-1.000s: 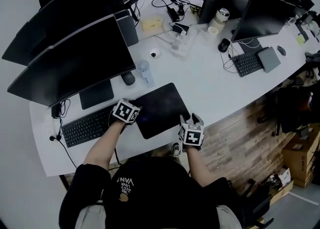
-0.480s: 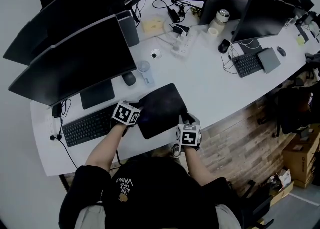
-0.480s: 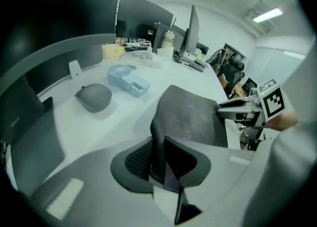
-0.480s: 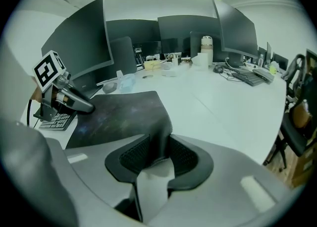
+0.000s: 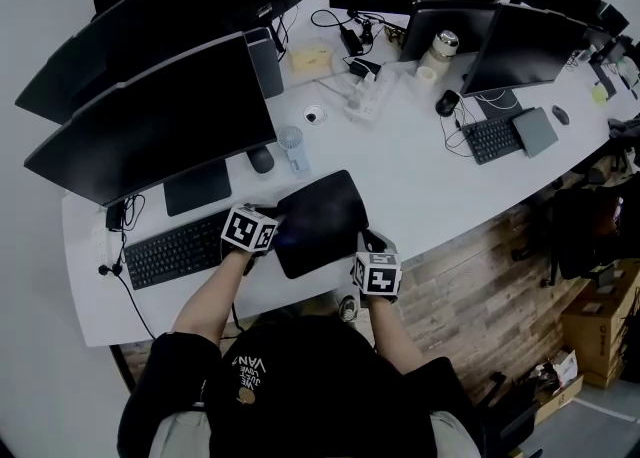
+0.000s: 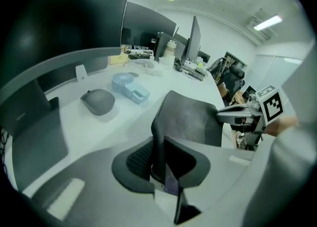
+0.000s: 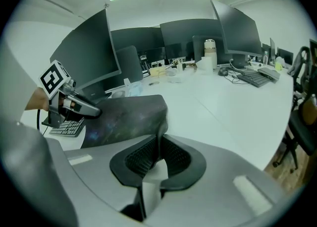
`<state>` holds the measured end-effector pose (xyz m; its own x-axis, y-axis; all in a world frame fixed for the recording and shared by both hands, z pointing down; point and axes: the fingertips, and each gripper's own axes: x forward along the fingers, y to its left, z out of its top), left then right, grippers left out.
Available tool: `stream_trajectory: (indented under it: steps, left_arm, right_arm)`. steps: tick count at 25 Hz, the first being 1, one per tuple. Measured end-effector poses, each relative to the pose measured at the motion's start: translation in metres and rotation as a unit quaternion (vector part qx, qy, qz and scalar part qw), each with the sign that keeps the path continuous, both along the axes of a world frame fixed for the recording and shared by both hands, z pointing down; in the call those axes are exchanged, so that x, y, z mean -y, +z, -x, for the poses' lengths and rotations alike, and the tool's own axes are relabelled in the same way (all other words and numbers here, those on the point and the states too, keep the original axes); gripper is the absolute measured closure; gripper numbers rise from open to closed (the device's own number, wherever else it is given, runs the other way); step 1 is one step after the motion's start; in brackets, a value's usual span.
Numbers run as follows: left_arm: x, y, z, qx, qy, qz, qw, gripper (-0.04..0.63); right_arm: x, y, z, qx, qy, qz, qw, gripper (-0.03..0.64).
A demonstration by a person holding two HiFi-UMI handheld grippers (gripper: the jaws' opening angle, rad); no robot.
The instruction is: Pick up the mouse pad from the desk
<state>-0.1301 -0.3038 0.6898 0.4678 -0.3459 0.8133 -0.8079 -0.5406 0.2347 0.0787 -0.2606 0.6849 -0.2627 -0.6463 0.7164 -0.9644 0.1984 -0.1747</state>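
The dark mouse pad [image 5: 318, 218] lies on the white desk [image 5: 420, 176] in front of the person. My left gripper [image 5: 270, 233] is at its left edge and my right gripper [image 5: 371, 248] at its near right corner. In the left gripper view the pad [image 6: 193, 119] bends upward, its edge pinched between the closing jaws of the left gripper [image 6: 161, 159]. The right gripper view shows the pad [image 7: 126, 117] with its corner pressed between the closing jaws of the right gripper [image 7: 158, 157]. Both held edges curl up off the desk.
A black keyboard [image 5: 175, 251] sits just left of the pad. A grey mouse [image 5: 259, 157] and a small blue fan [image 5: 291, 143] lie behind it, under a large monitor [image 5: 160, 116]. A power strip [image 5: 368, 86] is farther back. The desk's front edge runs right below my grippers.
Both grippers' jaws have closed onto the pad's edges. The right gripper moved in toward the pad's corner, and the pad's sides now bend up from the desk.
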Motion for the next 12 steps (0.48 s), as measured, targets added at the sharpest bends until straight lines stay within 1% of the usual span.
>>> stream_trajectory:
  steps: [3,7,12]
  left_arm:
    - [-0.003,-0.010,-0.003,-0.008,0.003,-0.001,1.0000,0.543]
    - [-0.006,-0.029,-0.007,-0.033,0.002,0.004,0.9994,0.546]
    - [-0.008,-0.056,-0.014,-0.046,-0.007,-0.036,0.9983,0.546]
  right_arm:
    - [-0.002,-0.009,-0.001,0.011,-0.002,-0.007,1.000,0.575]
    - [-0.005,-0.025,-0.003,0.024,-0.005,-0.025,0.999,0.577]
    - [-0.008,-0.049,-0.009,0.045,-0.006,-0.050,0.998,0.578]
